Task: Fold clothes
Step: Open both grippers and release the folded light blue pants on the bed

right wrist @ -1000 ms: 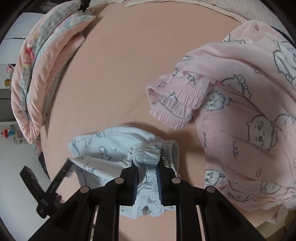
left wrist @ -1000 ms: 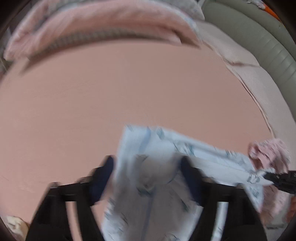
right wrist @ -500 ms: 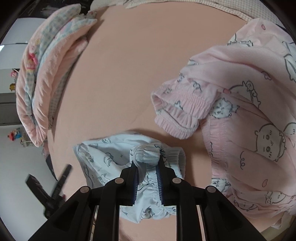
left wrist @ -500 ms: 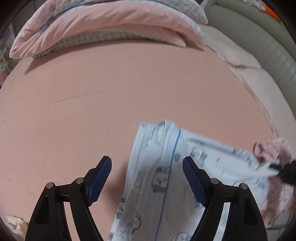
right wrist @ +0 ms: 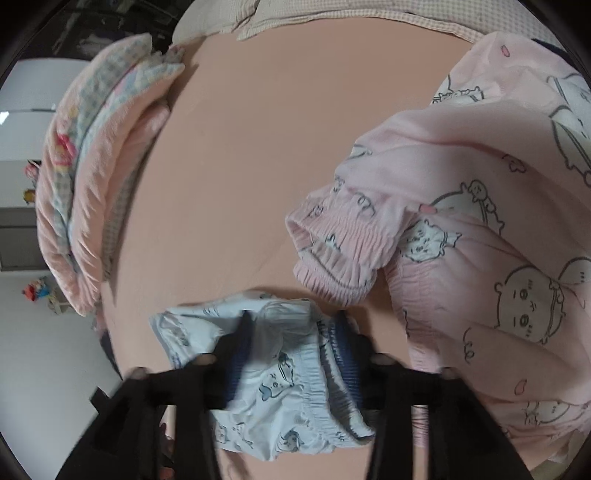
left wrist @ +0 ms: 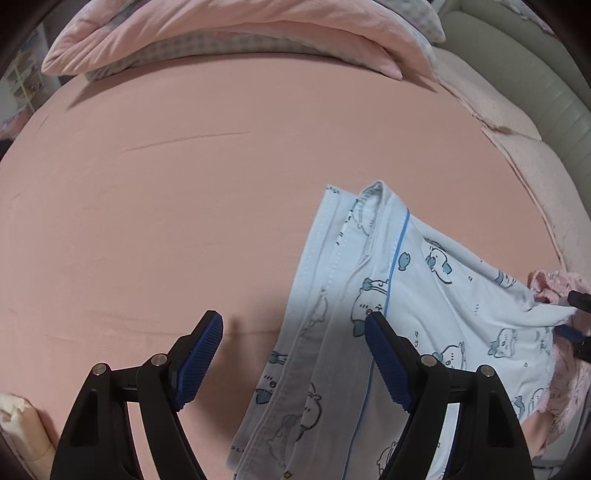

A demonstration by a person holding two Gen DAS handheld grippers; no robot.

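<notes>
While my right gripper (right wrist: 295, 354) opens, its jaws blurred and parting, the elastic waistband of the blue shorts (right wrist: 273, 376) sits between the pads, which no longer pinch it. My left gripper (left wrist: 293, 354) hangs wide open over the other end of the shorts (left wrist: 373, 295), holding nothing; one pad is above bare sheet (left wrist: 203, 184), the other above the cloth. The shorts lie stretched flat on the pink sheet, hems toward the left gripper, waistband toward the right. Just beside the waistband lies a pink pyjama (right wrist: 480, 221), its cuff close to the shorts. A folded quilt (left wrist: 240, 33) rests along the far edge of the bed.
</notes>
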